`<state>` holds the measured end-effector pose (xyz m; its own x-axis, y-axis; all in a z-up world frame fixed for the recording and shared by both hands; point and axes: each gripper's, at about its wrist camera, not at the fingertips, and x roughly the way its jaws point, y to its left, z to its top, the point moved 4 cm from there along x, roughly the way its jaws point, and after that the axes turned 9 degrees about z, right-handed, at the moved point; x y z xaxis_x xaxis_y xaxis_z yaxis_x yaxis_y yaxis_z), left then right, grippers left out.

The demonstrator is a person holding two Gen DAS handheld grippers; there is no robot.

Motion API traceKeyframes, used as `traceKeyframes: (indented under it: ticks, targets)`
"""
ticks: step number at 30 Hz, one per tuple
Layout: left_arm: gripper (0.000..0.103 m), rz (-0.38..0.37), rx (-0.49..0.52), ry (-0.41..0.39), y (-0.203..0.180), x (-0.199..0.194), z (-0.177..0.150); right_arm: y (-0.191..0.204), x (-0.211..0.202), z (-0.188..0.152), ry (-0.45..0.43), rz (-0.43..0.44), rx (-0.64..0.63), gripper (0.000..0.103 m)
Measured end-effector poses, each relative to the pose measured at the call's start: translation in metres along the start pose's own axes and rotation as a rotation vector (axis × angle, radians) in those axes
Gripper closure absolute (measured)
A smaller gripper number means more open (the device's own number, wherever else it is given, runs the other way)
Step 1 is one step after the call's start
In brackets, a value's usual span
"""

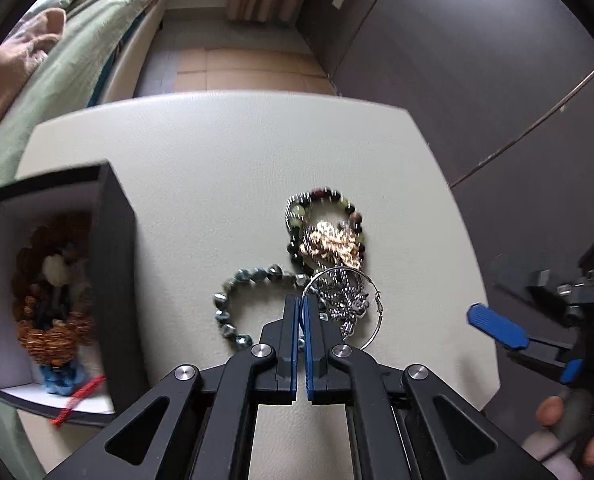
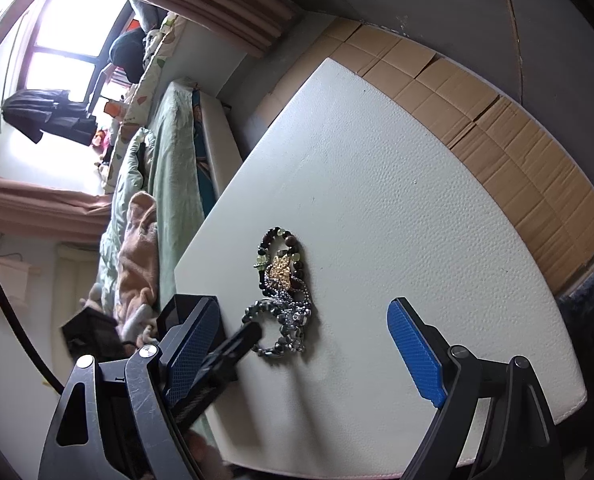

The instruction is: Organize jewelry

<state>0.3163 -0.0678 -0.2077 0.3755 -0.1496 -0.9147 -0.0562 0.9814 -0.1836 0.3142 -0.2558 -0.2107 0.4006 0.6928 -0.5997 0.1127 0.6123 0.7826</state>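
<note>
Two grippers over table (image 2: pixel 377 184): left fingers (image 1: pixel 293 320) pressed together at jewelry pile (image 1: pixel 333 264), right fingers (image 2: pixel 415 356) spread.

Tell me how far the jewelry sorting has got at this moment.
Partly done. The black box already holds brown and blue beaded pieces. In hand: the left gripper is shut at the tangle where the grey bead bracelet meets the silver hoop; what it pinches is unclear. Left on the table: the dark bead bracelet and gold ornament. The right gripper is open, empty.

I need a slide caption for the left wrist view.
Left tool shut at the jewelry pile beside the open black box.
</note>
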Motion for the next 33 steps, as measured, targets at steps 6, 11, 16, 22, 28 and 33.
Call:
traceKeyframes:
  ticks: [6,11,16,22,28,33]
  targets:
    - [0.101,0.002,-0.022,-0.063,0.012,-0.028,0.012,0.004,0.009,-0.003,0.015,-0.012,-0.016,0.028]
    - [0.101,0.014,-0.052,-0.104,0.030,-0.048,0.018,0.008,0.023,-0.011,0.062,-0.021,-0.029,0.042]
    - [0.101,0.011,-0.084,-0.120,0.052,-0.062,0.018,0.009,0.040,-0.020,0.113,-0.062,-0.048,0.052]
    - [0.101,0.002,-0.119,-0.137,0.071,-0.071,0.014,0.012,0.054,-0.023,0.129,-0.130,-0.091,0.061]
    - [0.101,0.000,-0.139,-0.158,0.089,-0.085,0.010,0.020,0.071,-0.026,0.129,-0.236,-0.159,0.066]
    - [0.102,0.007,-0.146,-0.171,0.102,-0.094,0.009,0.036,0.080,-0.030,0.091,-0.361,-0.256,0.066]
